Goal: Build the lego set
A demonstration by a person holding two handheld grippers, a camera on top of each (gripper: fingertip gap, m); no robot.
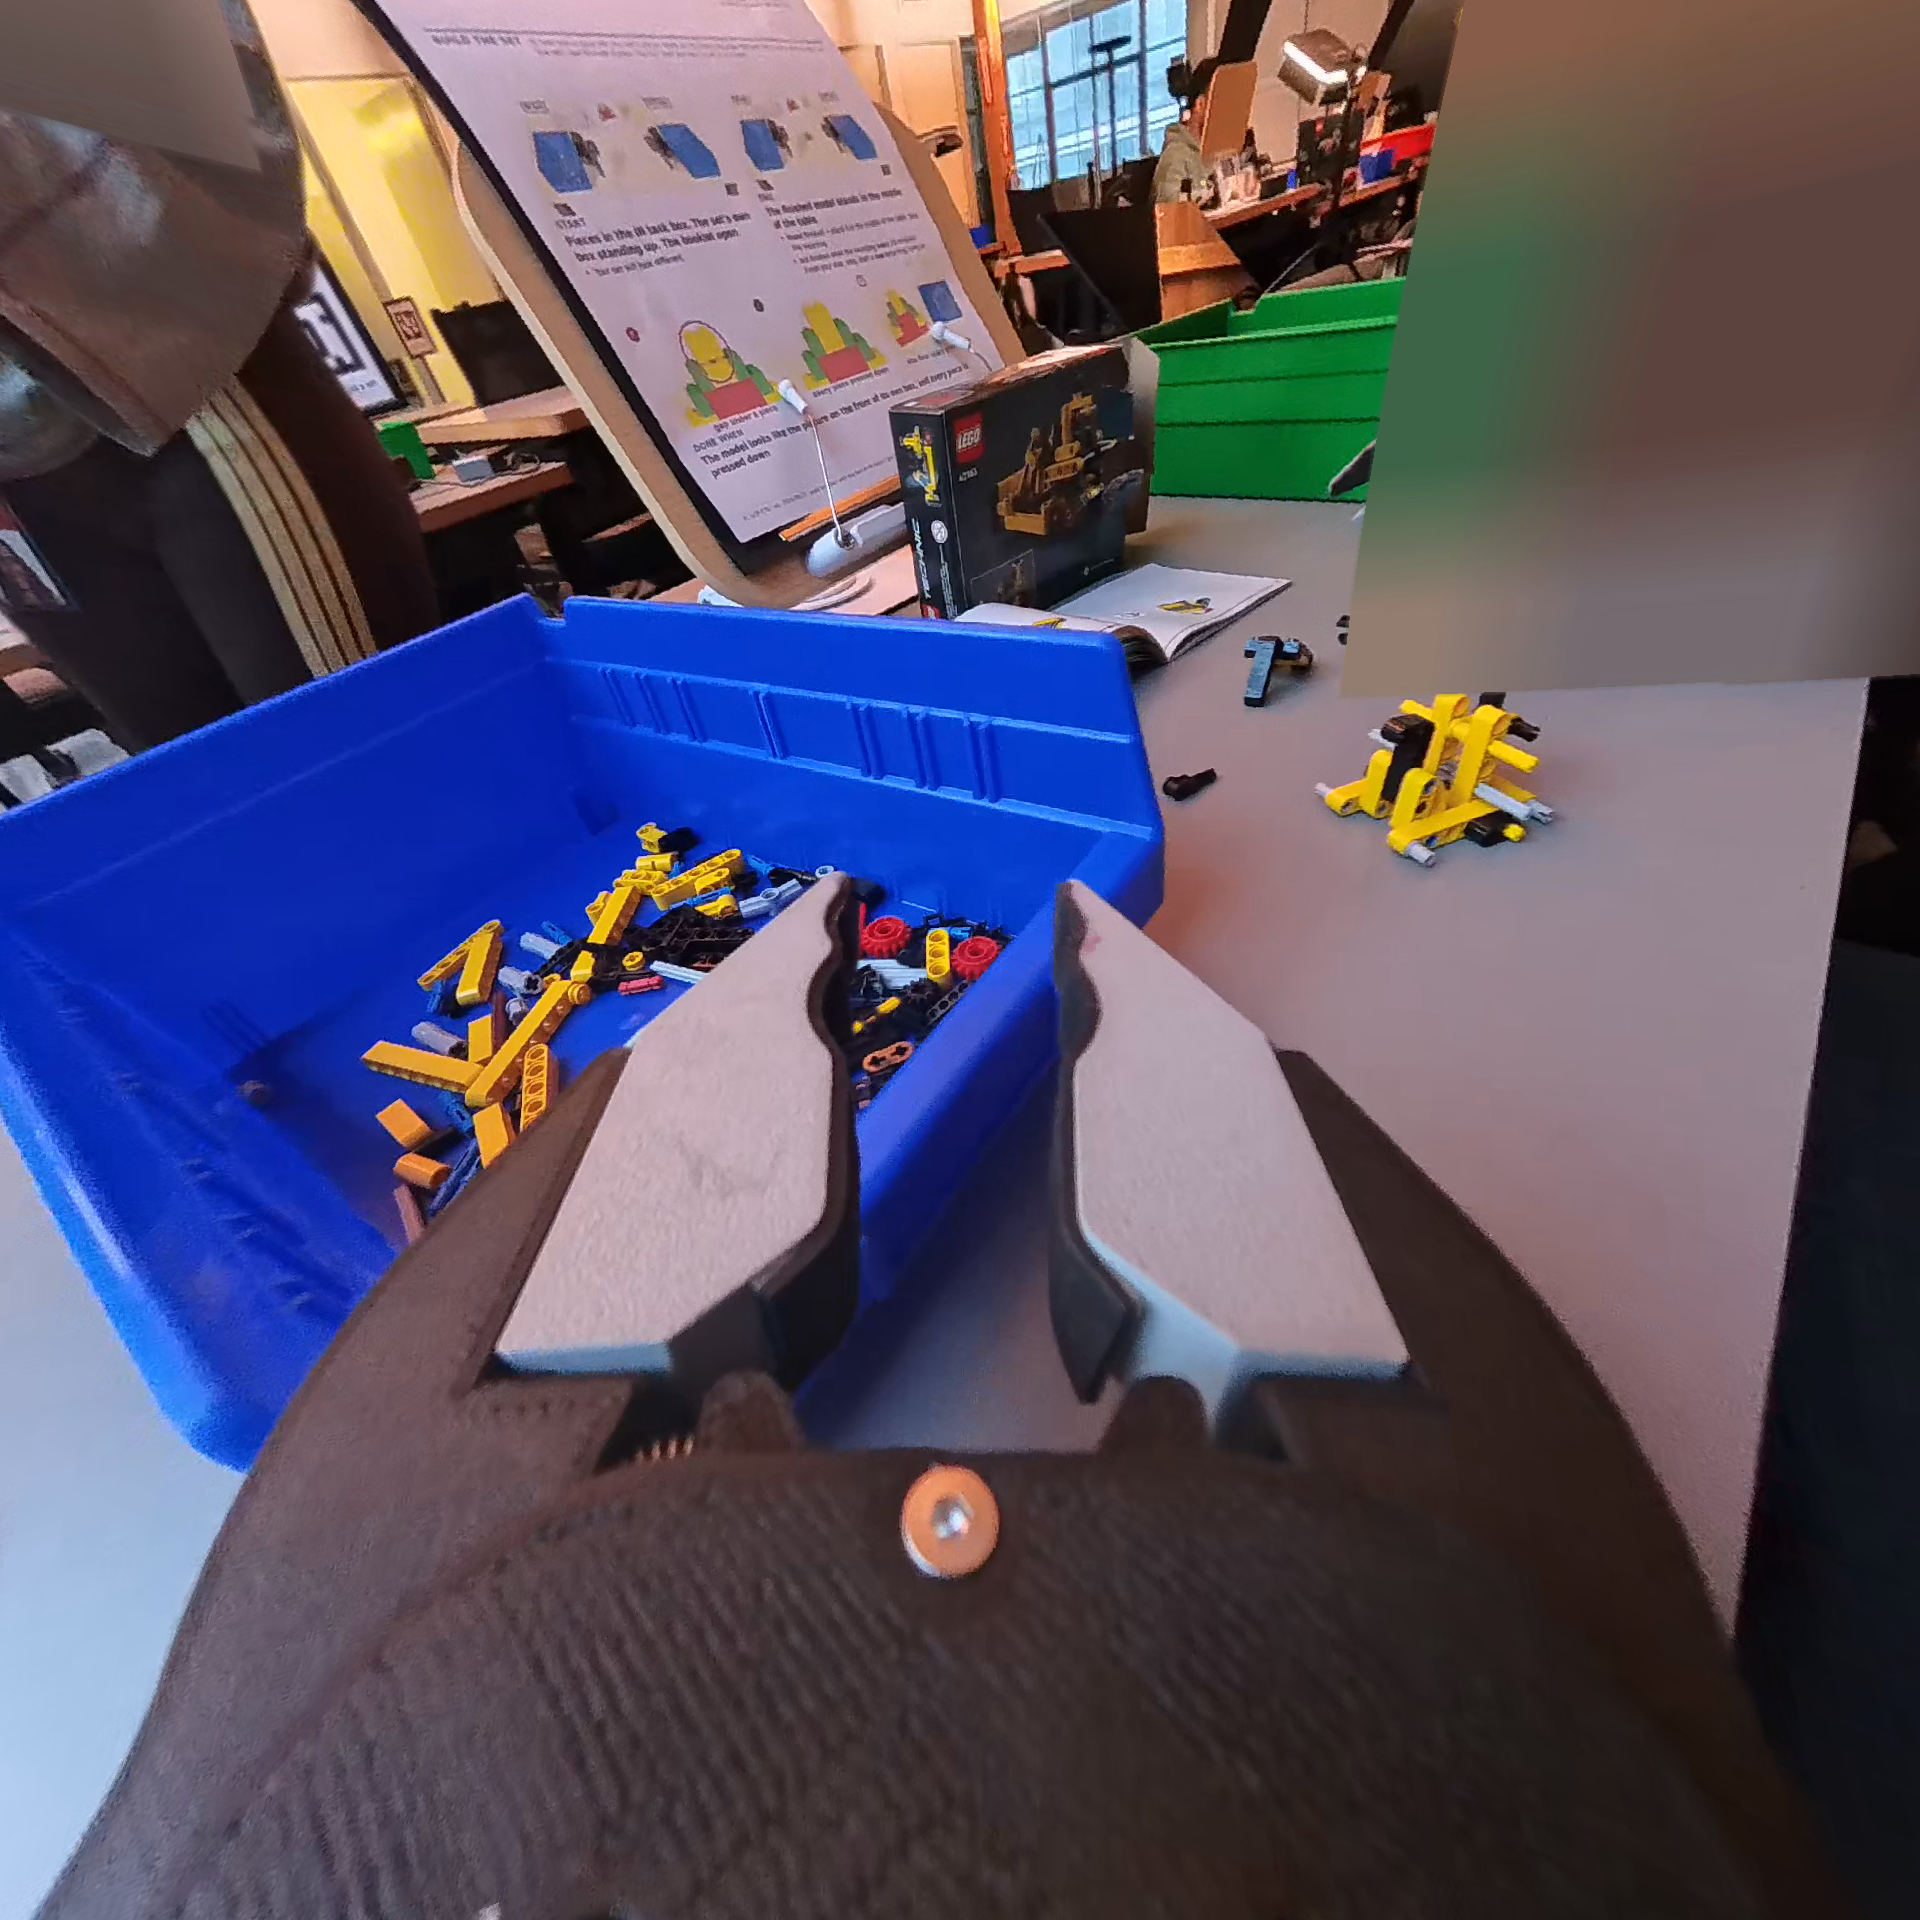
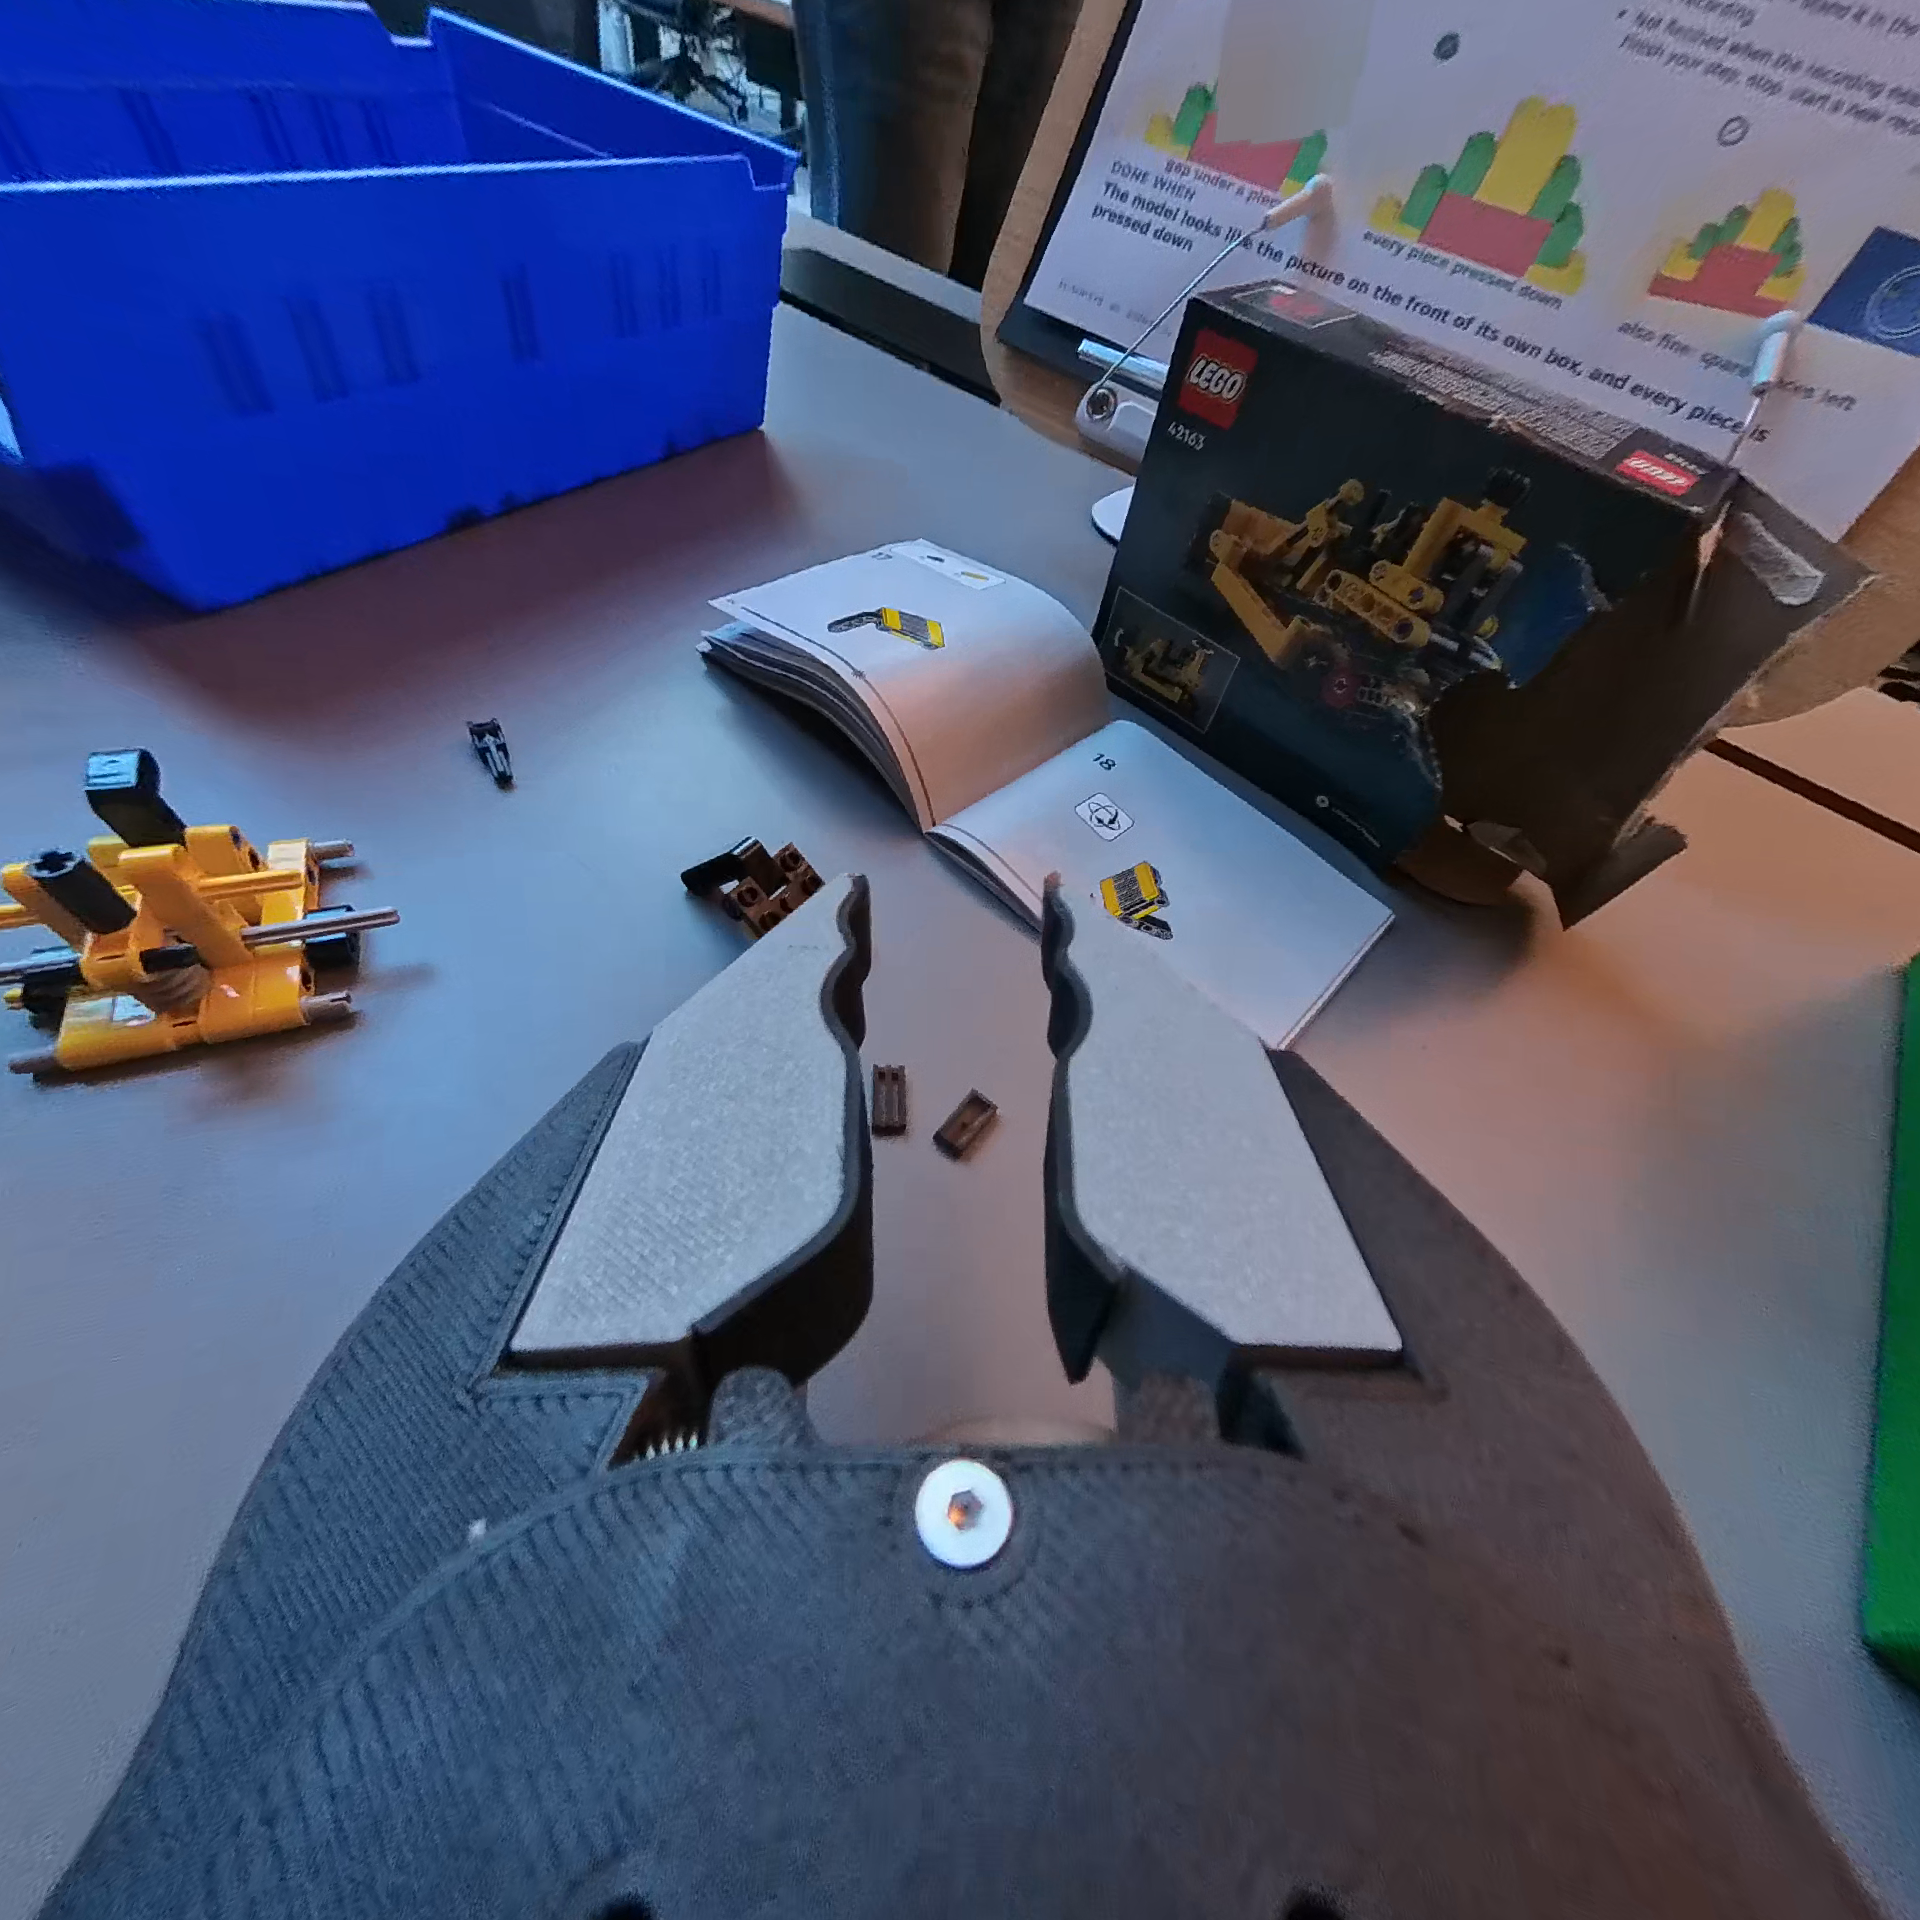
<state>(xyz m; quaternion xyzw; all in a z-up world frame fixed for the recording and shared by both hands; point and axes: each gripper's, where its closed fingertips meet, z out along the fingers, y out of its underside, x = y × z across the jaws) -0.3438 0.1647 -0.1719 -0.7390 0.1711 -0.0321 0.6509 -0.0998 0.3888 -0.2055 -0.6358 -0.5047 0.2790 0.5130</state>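
A blue bin holds several loose yellow, black and red pieces. My left gripper is open and empty, above the bin's right front corner. A part-built yellow and black model stands on the grey table to the right; it also shows in the right wrist view. My right gripper is open and empty, low over the table. Two small dark pieces lie between its fingers. A small black and brown assembly lies just left of its left fingertip.
The open instruction booklet lies ahead of my right gripper, with the set's black box standing behind it. An instruction sheet on a stand rises at the back. A loose black pin lies on the table. Green bins stand at the far right. There is about 35 cm between the tips of the two grippers. It is some 15 cm from my right tips to the loose black pin. My left wrist view looks at it from another angle.
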